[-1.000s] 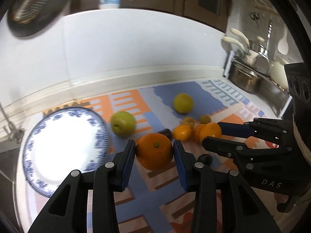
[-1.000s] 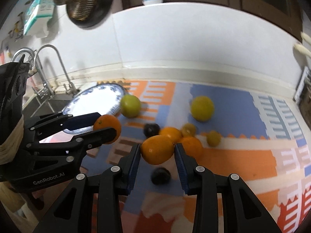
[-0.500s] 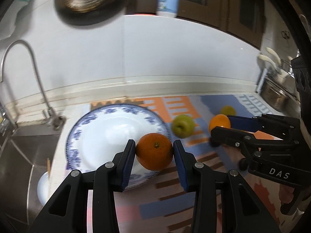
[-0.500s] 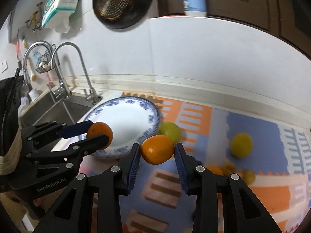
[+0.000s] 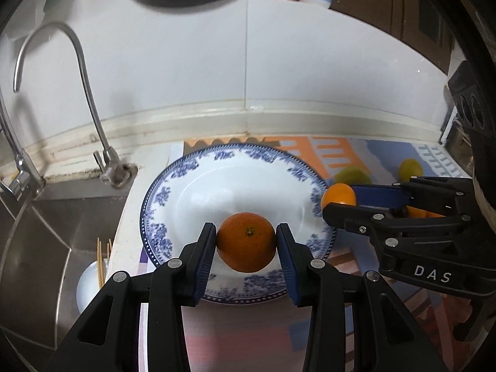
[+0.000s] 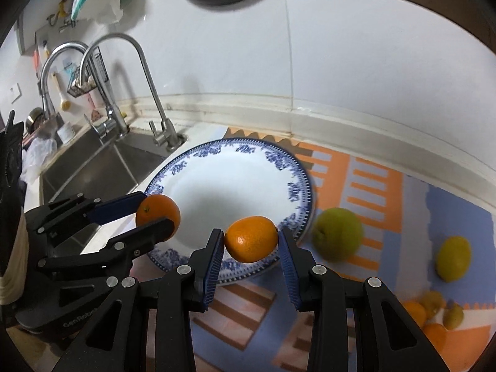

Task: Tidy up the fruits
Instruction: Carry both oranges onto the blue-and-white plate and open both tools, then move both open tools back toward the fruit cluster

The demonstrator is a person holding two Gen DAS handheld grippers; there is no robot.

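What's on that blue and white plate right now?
Nothing rests on the plate; its white middle looks bare. Two held oranges and the grippers hide part of its near rim.

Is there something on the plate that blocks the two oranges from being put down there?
Nothing visible does. The blue-rimmed plate is bare; the left claw and right claw each hold an orange over it, apart from one another.
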